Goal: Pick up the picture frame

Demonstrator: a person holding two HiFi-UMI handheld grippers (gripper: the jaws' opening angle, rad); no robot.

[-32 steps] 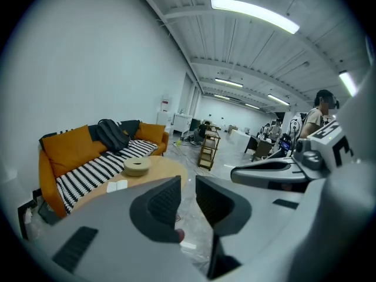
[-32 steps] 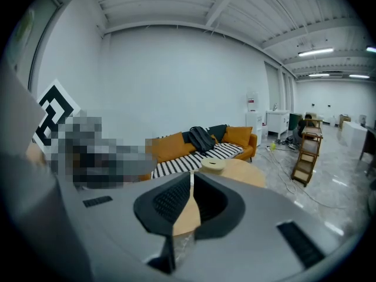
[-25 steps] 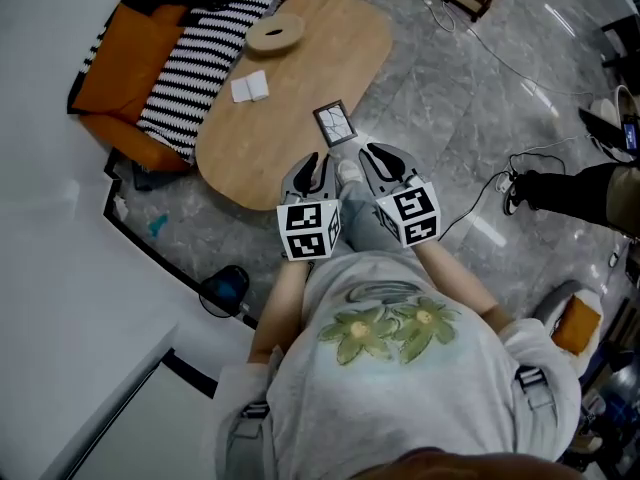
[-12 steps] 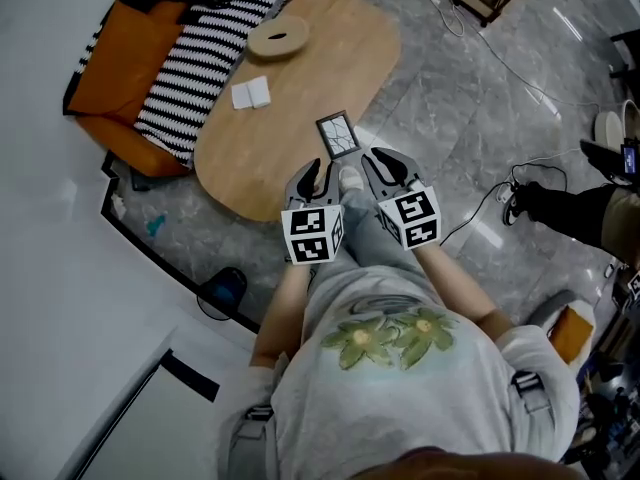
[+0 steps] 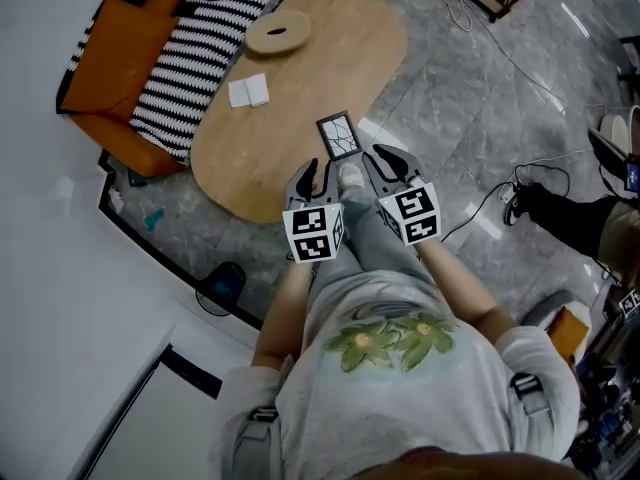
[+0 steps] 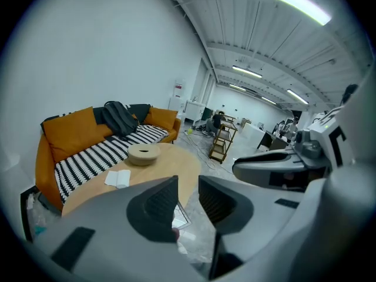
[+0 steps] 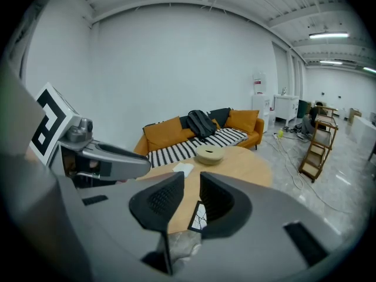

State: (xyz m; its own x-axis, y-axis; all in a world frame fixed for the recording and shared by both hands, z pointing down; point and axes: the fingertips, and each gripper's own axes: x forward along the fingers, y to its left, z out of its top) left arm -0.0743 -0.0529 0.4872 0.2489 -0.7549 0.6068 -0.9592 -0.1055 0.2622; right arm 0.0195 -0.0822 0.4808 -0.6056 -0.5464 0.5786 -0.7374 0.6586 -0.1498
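Both claws are held side by side at waist height, pointing down and forward at the near end of the oval light wooden tabletop. The left claw has its jaws apart, having just been opening, and no thing sits between the pads. The right claw is the same: jaws parted, just opening, gripping nothing. The small dark-rimmed picture frame lies on the tabletop just ahead of the two claws, roughly between the lines they point along and close to the edge nearest them, touched by neither. Farther beyond the claws lie a folded white paper and then a round wooden ring. Beyond the left claw, past the tabletop, stands an orange sofa with a black-and-white striped cover. Under it all is a grey marble floor.
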